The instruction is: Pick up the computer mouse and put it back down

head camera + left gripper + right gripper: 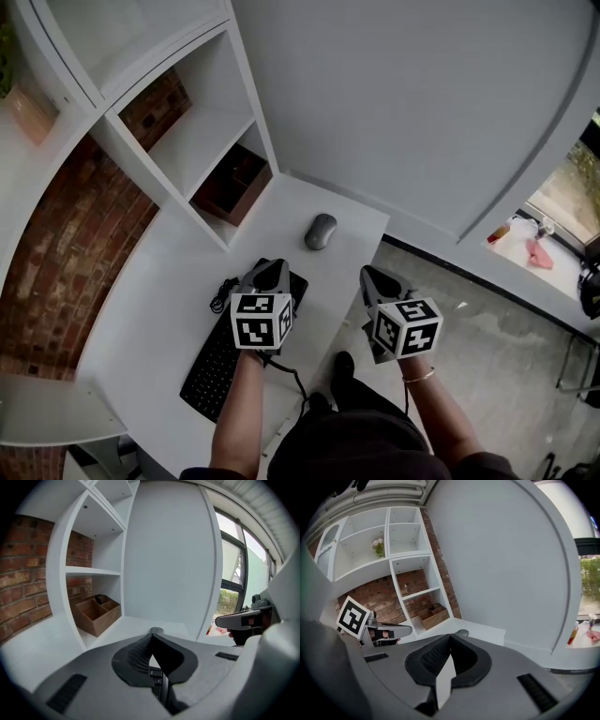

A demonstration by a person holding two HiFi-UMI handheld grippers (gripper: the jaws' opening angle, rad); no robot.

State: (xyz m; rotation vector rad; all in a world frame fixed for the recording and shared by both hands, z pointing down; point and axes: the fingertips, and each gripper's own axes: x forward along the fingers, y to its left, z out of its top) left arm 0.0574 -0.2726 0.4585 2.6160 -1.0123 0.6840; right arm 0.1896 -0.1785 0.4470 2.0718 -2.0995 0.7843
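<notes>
the mouse is lying flat on the white table, near its far edge and clear of both grippers. in the head view its long axis is running from about 7 o'clock to 1 o'clock; which end is the front cannot be told.

the left gripper is hovering over the far end of a black keyboard, with the mouse at about 2 o'clock from its tips. its jaws are clenched together with nothing between them; in the left gripper view the mouse is just peeking over the closed tips.

the right gripper is hanging beside the table's right edge, with the mouse at about 10 o'clock from it. its jaws are also pressed together and empty, and in the right gripper view they are aiming roughly toward the mouse.

a wooden box is sitting in the bottom bay of the white shelf, at about 10 o'clock from the mouse. a black cable is curling at the keyboard's far left corner.
</notes>
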